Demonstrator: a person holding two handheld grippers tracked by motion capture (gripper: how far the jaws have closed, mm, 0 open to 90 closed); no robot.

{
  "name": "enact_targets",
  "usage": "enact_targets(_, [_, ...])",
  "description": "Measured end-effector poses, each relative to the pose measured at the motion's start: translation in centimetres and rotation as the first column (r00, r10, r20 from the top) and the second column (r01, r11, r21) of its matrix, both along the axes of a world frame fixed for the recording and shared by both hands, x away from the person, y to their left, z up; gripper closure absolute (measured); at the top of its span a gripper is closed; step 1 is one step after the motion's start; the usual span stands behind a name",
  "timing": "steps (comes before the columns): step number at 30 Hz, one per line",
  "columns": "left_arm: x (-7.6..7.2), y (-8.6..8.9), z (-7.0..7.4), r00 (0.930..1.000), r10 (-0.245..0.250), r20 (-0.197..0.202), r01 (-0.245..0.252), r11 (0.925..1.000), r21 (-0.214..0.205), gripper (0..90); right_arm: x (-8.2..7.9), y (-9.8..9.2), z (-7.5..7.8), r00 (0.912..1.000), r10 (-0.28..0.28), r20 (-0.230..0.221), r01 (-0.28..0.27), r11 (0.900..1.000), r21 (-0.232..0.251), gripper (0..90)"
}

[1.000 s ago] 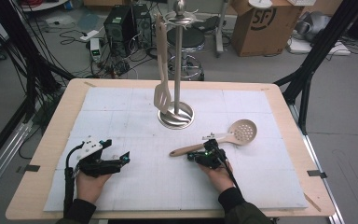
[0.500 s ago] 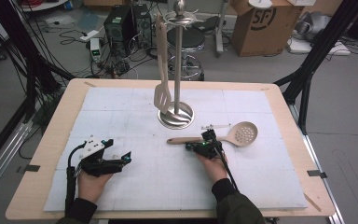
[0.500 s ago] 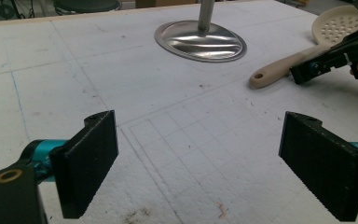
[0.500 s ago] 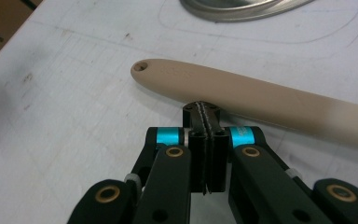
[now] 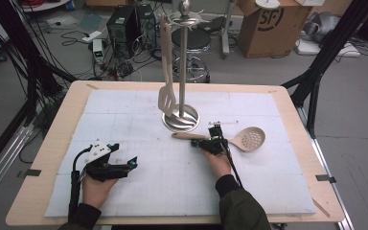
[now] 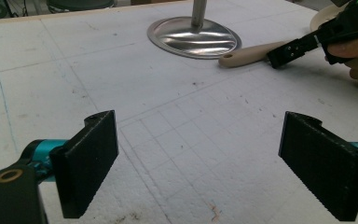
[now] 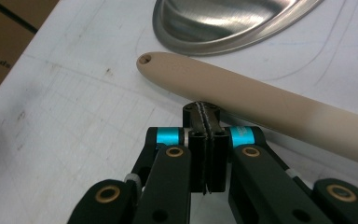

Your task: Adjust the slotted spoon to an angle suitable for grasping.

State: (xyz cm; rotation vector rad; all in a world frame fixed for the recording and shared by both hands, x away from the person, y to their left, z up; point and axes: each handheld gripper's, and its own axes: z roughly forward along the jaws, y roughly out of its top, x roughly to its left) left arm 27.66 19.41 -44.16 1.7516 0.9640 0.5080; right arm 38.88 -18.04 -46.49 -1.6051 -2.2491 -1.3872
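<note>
A beige slotted spoon (image 5: 250, 139) lies flat on the white mat, its handle (image 7: 261, 100) pointing left toward the steel stand base (image 5: 179, 119). My right gripper (image 7: 203, 112) is shut with nothing between its jaws, and its tips rest against the near side of the handle. It also appears in the high view (image 5: 214, 134) and the left gripper view (image 6: 291, 49). A beige slotted spatula (image 5: 166, 98) hangs from the stand's top. At the mat's near left my left gripper (image 6: 200, 126) stands open and holds nothing, low over the mat (image 5: 124, 165).
The mat covers a wooden table (image 5: 57, 139). A stand pole (image 5: 183, 62) rises at the middle rear. A thin pale stick (image 5: 223, 122) lies just behind the spoon. Cables, boxes and black frame legs stand on the floor beyond the table.
My right gripper has moved away from the person toward the stand, still shut. The spoon's handle end has swung with it toward the stand base. The left gripper has stayed put.
</note>
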Motion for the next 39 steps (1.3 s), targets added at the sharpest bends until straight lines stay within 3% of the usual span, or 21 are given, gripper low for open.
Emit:
enact_targets(13, [0.0,0.0,0.0,1.0000,0.000,-0.001,0.000,1.0000,-0.006,12.4,0.5,-0.1,0.0,1.0000,0.000,-0.004,0.000,1.0000,0.002,90.0])
enact_targets(17, [0.0,0.1,0.1,1.0000,0.005,0.000,-0.005,0.9999,-0.010,12.4,0.2,0.1,0.2,0.9999,0.004,0.012,-0.004,0.9997,-0.025,89.9])
enact_targets(19, [0.0,0.2,0.0,1.0000,0.003,0.000,-0.003,0.9999,-0.011,12.4,0.1,0.1,0.3,0.9993,0.035,0.015,-0.035,0.9992,-0.018,89.9])
enact_targets(22, [0.0,0.3,-0.1,1.0000,0.008,-0.006,-0.008,0.9999,-0.009,12.4,-0.1,-0.2,0.7,0.9978,0.045,0.049,-0.044,0.9988,-0.021,89.9])
enact_targets(28, [-0.1,0.4,0.0,1.0000,0.007,-0.005,-0.007,0.9998,-0.016,12.4,0.6,-2.8,1.5,0.9962,-0.040,0.078,0.040,0.9992,0.003,90.0])
enact_targets(31, [-0.1,0.3,0.0,1.0000,0.005,-0.005,-0.006,0.9999,-0.014,12.4,1.2,-4.5,1.9,0.9931,-0.084,0.082,0.085,0.9963,-0.012,90.0])
enact_targets(39, [-0.1,0.3,0.0,1.0000,0.005,-0.005,-0.005,0.9999,-0.011,12.4,1.8,-7.5,1.8,0.9869,-0.149,0.063,0.156,0.9795,-0.128,90.0])
